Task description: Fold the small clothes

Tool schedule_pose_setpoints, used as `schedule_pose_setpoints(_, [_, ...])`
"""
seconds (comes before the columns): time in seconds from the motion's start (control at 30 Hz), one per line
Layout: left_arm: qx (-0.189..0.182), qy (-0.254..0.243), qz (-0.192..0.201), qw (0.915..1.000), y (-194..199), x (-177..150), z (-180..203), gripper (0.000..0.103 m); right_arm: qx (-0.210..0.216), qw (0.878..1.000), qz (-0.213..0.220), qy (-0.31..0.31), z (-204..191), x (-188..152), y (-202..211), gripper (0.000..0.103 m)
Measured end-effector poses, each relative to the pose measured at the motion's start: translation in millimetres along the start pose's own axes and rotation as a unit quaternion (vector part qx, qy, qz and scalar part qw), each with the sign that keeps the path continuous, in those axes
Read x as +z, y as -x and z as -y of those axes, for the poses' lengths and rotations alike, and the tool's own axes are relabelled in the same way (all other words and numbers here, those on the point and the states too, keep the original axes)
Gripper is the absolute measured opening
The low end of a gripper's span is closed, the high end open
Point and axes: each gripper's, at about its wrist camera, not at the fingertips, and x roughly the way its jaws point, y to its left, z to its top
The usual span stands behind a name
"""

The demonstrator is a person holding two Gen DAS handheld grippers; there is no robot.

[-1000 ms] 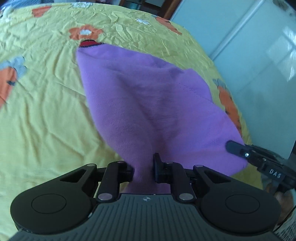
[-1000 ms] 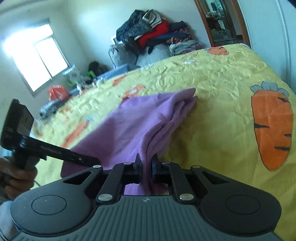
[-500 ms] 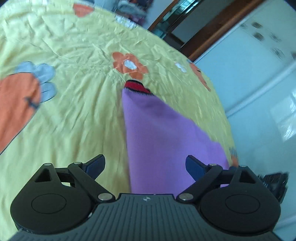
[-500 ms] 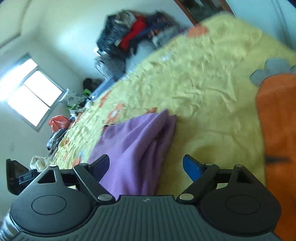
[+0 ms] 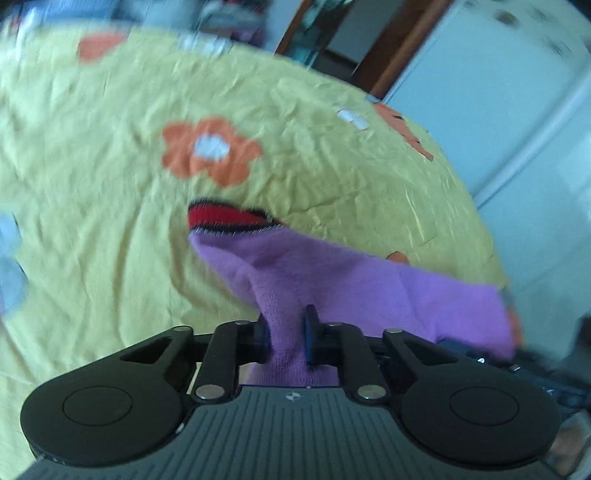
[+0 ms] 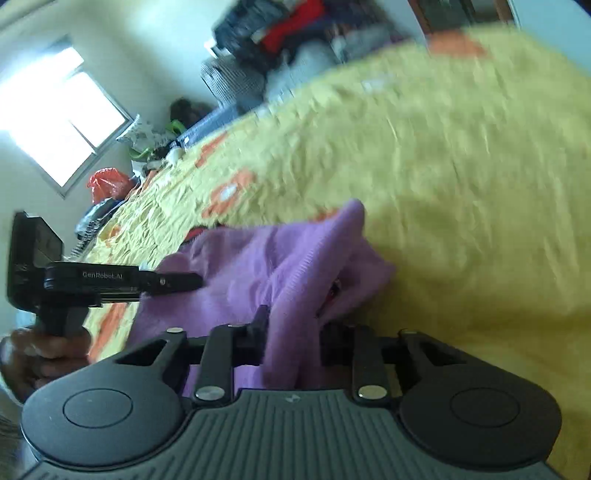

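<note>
A small purple garment (image 5: 369,291) with a red and black trim (image 5: 225,218) at its far end lies folded on a yellow bedsheet (image 5: 92,184). My left gripper (image 5: 286,338) is shut on the garment's near edge. In the right wrist view my right gripper (image 6: 291,332) is shut on a bunched fold of the same purple garment (image 6: 258,266). The left gripper (image 6: 177,282) shows there at the left, pinching the cloth's other side, held by a hand (image 6: 33,354).
The yellow bedsheet (image 6: 461,166) has orange flower (image 5: 210,151) and carrot prints. A pile of clothes (image 6: 280,33) sits beyond the bed. A window (image 6: 55,118) is at the left, a white wardrobe (image 5: 517,110) and a doorway (image 5: 332,37) beyond the bed's right edge.
One second ago both grippers held the garment. Half a second ago both were open with the garment lying flat. Now both are shut on its near edge again.
</note>
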Motion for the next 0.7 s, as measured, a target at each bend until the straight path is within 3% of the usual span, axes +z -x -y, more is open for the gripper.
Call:
schedule_pose_setpoints(0.1, [0.032,-0.087,0.063,0.9937,19,-10,26,0.011,-0.025,0.997,0.043,0.062,-26,-3,13,0.018])
schedule_pose_setpoints(0.2, [0.044,-0.138,0.105,0.9839,33,-8,48,0.008,-0.033,0.992,0.078,0.095,-41,0,25,0.018])
schedule_pose_setpoints(0.4, [0.064,-0.134,0.130,0.9803,23,24,49,0.006,-0.058,0.988,0.112,0.087,-34,22,23,0.017])
schedule_pose_setpoints(0.43, [0.077,-0.133,0.129,0.9797,15,28,47,0.006,-0.066,0.988,0.106,0.091,-30,26,16,0.017])
schedule_pose_setpoints(0.5, [0.096,-0.110,0.107,0.9835,-4,39,36,0.006,-0.092,0.990,0.051,0.094,-21,33,-9,0.021])
schedule_pose_setpoints(0.53, [0.092,-0.083,0.085,0.9887,-11,43,25,0.009,-0.114,0.989,0.031,0.090,-15,33,-15,0.026])
schedule_pose_setpoints(0.6, [0.084,-0.024,0.068,0.9939,-7,42,4,0.019,-0.143,0.986,0.023,0.078,-1,26,-8,0.056])
schedule_pose_setpoints(0.67, [0.042,-0.005,0.062,0.9972,14,25,-6,0.037,-0.115,0.991,0.046,0.050,12,12,24,0.061])
schedule_pose_setpoints(0.7, [0.024,-0.005,0.059,0.9979,27,13,-9,0.051,-0.102,0.993,0.048,0.036,19,3,41,0.061])
